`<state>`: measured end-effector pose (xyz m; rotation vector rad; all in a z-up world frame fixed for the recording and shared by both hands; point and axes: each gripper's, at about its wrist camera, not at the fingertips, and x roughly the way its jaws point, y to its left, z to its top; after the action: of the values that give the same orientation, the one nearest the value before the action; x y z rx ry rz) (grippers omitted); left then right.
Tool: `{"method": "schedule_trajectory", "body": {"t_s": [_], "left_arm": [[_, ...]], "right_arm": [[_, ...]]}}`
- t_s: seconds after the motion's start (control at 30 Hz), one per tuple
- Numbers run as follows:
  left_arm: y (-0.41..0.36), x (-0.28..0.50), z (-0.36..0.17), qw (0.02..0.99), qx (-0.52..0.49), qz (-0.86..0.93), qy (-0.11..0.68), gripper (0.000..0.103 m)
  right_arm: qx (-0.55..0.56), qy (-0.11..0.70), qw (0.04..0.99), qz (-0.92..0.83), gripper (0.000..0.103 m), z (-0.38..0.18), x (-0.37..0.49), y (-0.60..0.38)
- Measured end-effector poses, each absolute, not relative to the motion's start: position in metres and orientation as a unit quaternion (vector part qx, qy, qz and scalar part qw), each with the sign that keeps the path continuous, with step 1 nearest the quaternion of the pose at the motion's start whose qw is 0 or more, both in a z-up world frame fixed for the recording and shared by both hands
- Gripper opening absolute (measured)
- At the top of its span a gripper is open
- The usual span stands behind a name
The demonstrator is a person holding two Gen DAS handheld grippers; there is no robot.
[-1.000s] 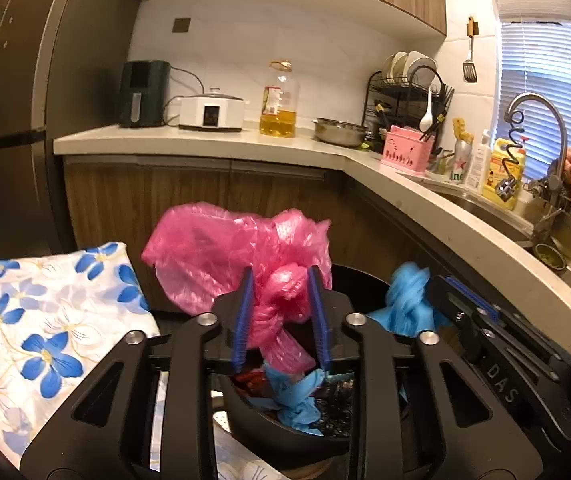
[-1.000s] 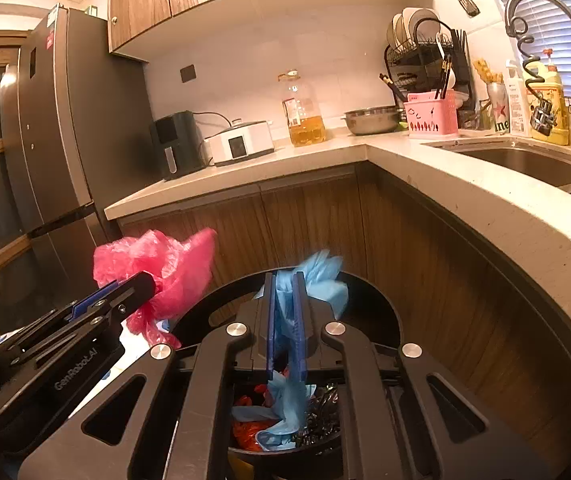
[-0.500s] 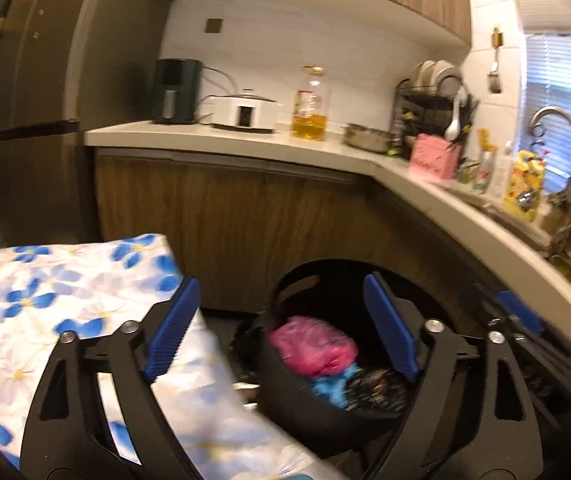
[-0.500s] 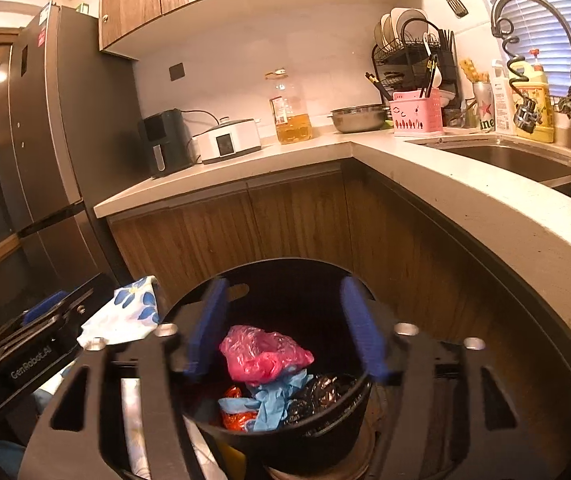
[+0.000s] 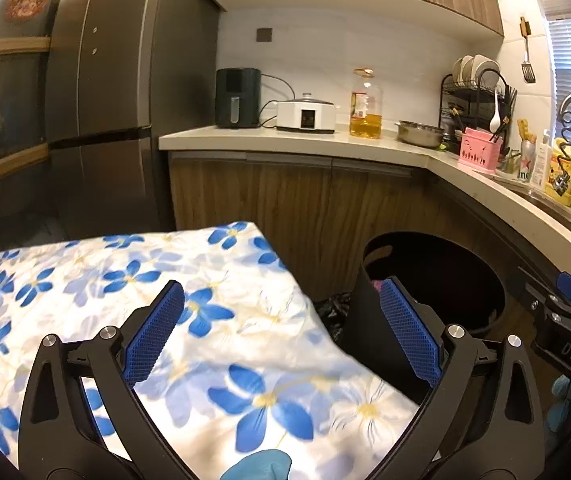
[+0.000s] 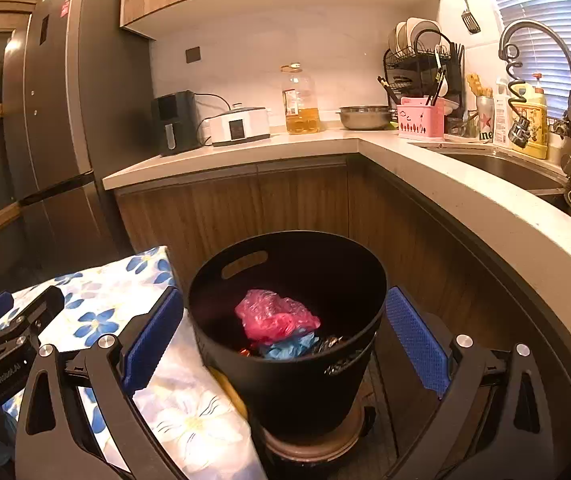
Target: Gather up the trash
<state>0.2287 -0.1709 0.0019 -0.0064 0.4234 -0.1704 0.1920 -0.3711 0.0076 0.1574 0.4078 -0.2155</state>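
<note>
The bin (image 6: 285,364) is standing before the counter (image 6: 465,196), with the cloth-covered table (image 6: 181,408) just to its left. The crumpled bag (image 6: 275,314) is lying inside the bin.

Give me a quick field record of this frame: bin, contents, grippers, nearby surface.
bin: black trash bin, upright on the floor by the wooden cabinets
contents: pink plastic bag on top, blue glove under it, other scraps too dark to name
left gripper: open, jaws just opened, nothing between them
right gripper: open, jaws just opened, holding nothing
nearby surface: floral cloth left of the bin
</note>
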Motion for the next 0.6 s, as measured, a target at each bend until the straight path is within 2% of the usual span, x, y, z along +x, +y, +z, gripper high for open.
{"method": "schedule_trajectory", "body": {"t_s": [0.6], "left_arm": [[-0.096, 0.128, 0.009, 0.979, -0.014, -0.062, 0.195, 0.097]], "right_arm": [[0.057, 0.209, 0.970, -0.107, 0.097, 0.024, 0.096, -0.298]]}}
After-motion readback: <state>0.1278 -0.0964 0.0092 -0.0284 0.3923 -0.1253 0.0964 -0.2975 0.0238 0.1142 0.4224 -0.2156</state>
